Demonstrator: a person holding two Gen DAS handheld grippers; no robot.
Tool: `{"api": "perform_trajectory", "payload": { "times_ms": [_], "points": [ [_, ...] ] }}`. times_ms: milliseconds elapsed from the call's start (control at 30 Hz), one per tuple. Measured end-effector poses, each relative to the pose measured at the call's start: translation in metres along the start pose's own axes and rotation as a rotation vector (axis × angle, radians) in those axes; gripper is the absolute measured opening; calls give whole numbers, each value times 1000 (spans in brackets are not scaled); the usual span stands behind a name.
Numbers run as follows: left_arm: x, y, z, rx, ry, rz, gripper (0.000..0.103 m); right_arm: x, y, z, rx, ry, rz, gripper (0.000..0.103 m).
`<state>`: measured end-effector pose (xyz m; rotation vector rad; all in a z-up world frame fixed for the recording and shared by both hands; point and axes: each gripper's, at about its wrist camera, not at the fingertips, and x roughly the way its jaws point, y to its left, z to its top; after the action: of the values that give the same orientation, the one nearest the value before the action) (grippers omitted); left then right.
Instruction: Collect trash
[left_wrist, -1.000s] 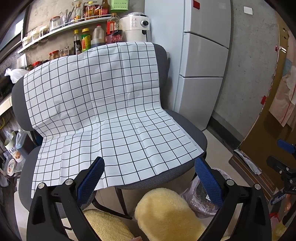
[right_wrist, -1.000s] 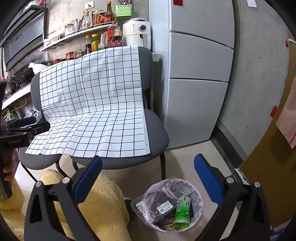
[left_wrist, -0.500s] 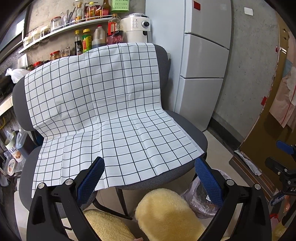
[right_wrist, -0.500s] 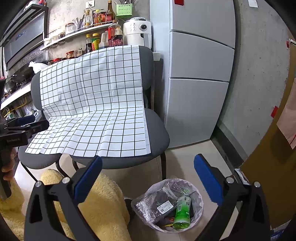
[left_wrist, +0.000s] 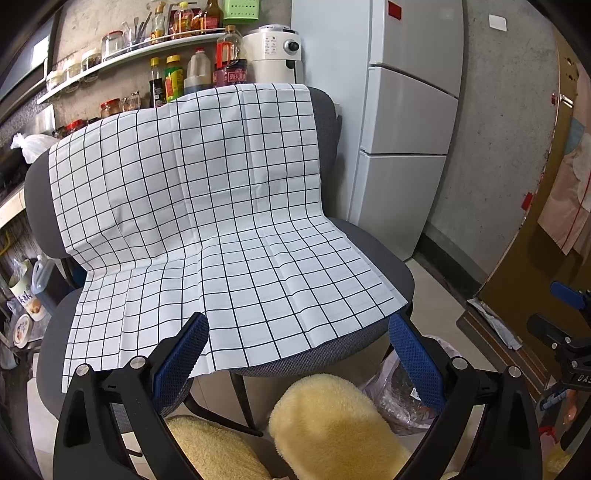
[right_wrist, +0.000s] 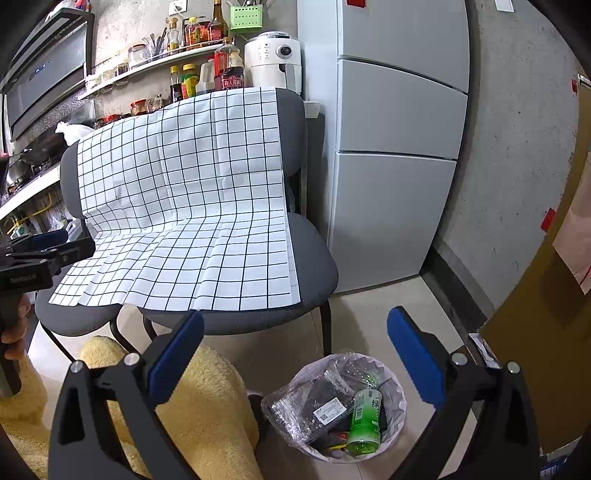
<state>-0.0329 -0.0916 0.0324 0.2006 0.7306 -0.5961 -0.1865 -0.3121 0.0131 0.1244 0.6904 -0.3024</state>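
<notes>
- Your left gripper (left_wrist: 297, 341) hangs before the front edge of the chairs (left_wrist: 373, 240); its blue-padded fingers (left_wrist: 181, 354) stand wide apart and hold nothing.
- Your right gripper (right_wrist: 295, 343) is held above the floor (right_wrist: 388, 306), with its fingers (right_wrist: 413, 358) also spread wide and empty.
- A checked cloth (right_wrist: 192, 206) drapes over the backs and seats of the two grey chairs, its lower hem reaching the front edge of the seats.
- The trash bin (right_wrist: 399, 398), lined with a clear bag, stands on the floor just beside the right chair's front leg; in the left view only part of its bag (left_wrist: 388, 384) shows.
- Inside the bin lie a green bottle (right_wrist: 365, 421) and a clear plastic packet (right_wrist: 314, 402), touching each other.
- Your knees, in yellow fleece (right_wrist: 207, 398), sit below the seats' front edge.
</notes>
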Motion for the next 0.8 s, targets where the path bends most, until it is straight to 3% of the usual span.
{"api": "perform_trajectory", "payload": {
  "times_ms": [800],
  "points": [
    [-2,-8,-5,3,-21,25,97,4,0,-5,2,6,0,97]
  ]
}}
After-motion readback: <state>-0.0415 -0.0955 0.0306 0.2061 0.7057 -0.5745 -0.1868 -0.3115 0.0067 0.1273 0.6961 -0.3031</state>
